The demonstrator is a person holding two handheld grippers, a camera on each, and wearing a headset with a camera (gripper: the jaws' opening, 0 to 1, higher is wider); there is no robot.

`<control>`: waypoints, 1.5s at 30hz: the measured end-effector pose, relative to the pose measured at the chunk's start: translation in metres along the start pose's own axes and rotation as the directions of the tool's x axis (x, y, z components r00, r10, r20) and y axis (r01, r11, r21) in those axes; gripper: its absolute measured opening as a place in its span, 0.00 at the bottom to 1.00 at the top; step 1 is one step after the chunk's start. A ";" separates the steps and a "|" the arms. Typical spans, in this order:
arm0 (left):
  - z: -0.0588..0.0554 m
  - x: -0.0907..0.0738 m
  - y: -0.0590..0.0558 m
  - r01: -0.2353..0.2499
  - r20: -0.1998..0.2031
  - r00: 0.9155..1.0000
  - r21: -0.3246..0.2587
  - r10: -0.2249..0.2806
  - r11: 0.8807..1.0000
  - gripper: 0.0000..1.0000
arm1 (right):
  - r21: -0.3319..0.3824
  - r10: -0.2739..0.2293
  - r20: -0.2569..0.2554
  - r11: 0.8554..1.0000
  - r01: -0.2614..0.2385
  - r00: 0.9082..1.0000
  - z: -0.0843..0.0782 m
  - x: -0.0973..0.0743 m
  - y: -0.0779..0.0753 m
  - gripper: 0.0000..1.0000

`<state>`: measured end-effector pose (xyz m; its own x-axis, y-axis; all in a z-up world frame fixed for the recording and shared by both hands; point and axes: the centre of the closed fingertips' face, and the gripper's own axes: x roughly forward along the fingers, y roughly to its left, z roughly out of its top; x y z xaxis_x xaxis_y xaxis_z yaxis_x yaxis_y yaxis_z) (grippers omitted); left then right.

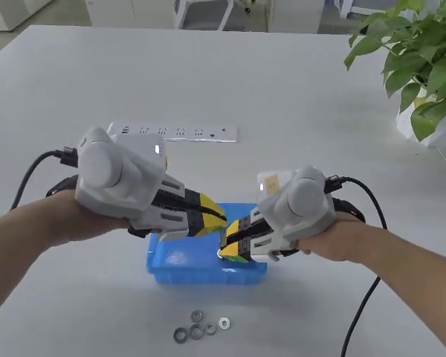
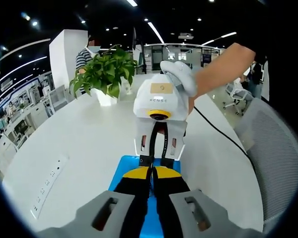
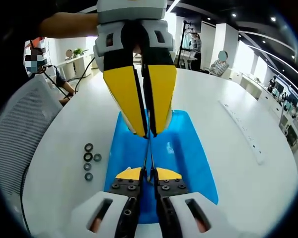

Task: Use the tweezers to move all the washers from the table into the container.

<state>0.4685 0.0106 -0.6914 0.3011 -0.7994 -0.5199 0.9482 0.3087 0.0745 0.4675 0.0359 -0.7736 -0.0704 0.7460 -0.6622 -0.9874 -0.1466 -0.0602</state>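
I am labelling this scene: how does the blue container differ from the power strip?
The container is blue; the power strip is white. The container is an open box with raised walls; the power strip is a long flat bar. In the head view the container lies close, the power strip farther back. Both rest on the white table.

In the head view the left tongs point(image 1: 220, 216) and right tongs point(image 1: 224, 251) cover the blue container's point(image 1: 201, 274) far side. The tweezers point(image 3: 149, 153), nipped in both tongs, show as a sliver, tips hidden.
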 end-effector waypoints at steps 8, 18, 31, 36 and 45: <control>0.004 -0.001 0.000 -0.003 0.008 1.000 0.017 0.003 1.000 0.05 | -0.015 -0.025 0.000 1.000 0.025 1.000 0.003 -0.002 -0.003 0.11; 0.012 -0.008 -0.001 0.000 0.016 1.000 -0.002 0.000 1.000 0.05 | -0.010 -0.041 0.013 0.999 0.041 0.999 0.016 -0.010 0.001 0.13; 0.024 -0.021 -0.012 -0.005 0.010 1.000 0.017 0.005 1.000 0.05 | 0.007 -0.077 0.000 0.997 0.077 0.997 0.023 -0.031 0.010 0.22; 0.030 -0.025 -0.015 -0.004 0.014 1.000 0.024 0.003 1.000 0.05 | 0.030 -0.098 -0.005 0.995 0.098 0.995 0.023 -0.042 0.015 0.25; 0.036 -0.032 -0.027 0.010 0.017 1.000 0.036 -0.011 0.999 0.05 | 0.081 -0.137 -0.022 0.987 0.138 0.990 0.018 -0.058 0.028 0.31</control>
<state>0.4366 0.0093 -0.6459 0.2924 -0.8115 -0.5060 0.9543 0.2816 0.0998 0.4410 -0.0001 -0.7231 0.0684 0.7447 -0.6639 -0.9958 0.0106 -0.0906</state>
